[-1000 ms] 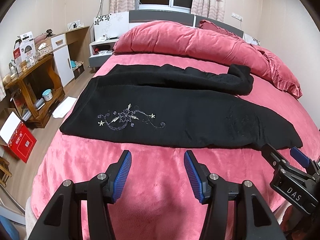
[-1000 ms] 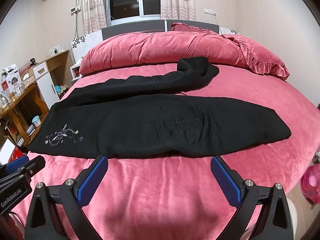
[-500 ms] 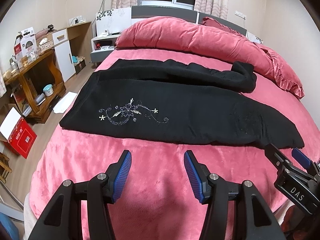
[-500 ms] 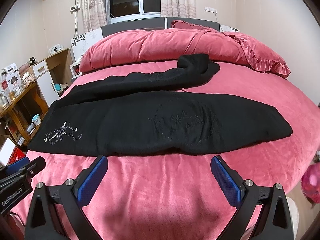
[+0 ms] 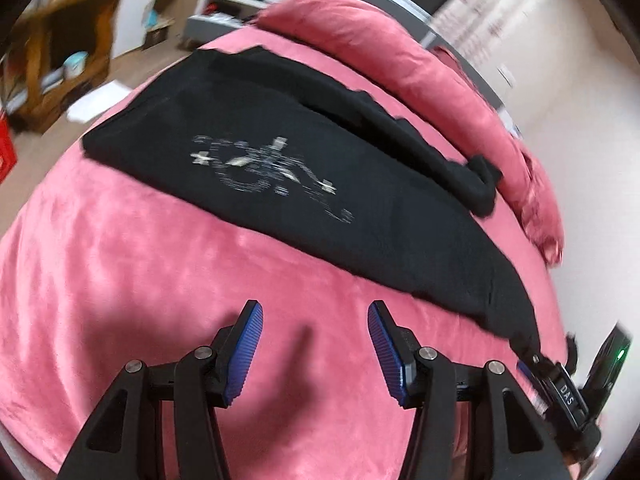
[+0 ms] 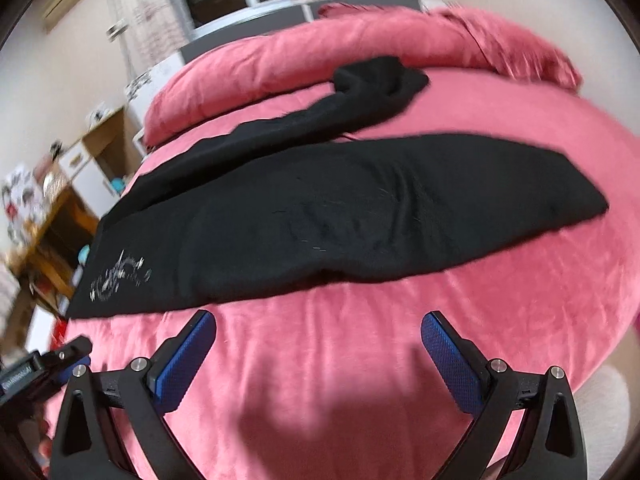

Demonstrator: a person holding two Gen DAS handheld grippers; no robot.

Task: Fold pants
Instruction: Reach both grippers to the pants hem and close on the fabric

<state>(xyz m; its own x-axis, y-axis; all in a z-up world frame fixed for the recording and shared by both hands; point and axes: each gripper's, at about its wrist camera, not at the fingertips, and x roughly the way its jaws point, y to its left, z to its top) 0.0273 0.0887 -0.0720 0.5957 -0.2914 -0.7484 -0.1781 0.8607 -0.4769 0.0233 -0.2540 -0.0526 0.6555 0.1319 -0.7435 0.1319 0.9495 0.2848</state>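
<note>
Duvet [image 6: 320, 56] heaped behind pants [image 6: 340, 216] on bed [image 6: 320, 360]; left fingers [image 5: 316, 350] and right fingers [image 6: 320, 360] open, empty, short of them.

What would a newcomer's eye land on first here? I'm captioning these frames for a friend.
The black pants spread across the pink bed, with a silvery flower pattern near one end. The far leg bunches by the pink duvet. In front, the left gripper and right gripper hover open, short of the cloth.

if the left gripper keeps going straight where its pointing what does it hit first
Probably the pink bedspread: the left gripper is open and empty above bare cover, just short of the near edge of the black pants. Depth is hard to judge in the blur.
</note>
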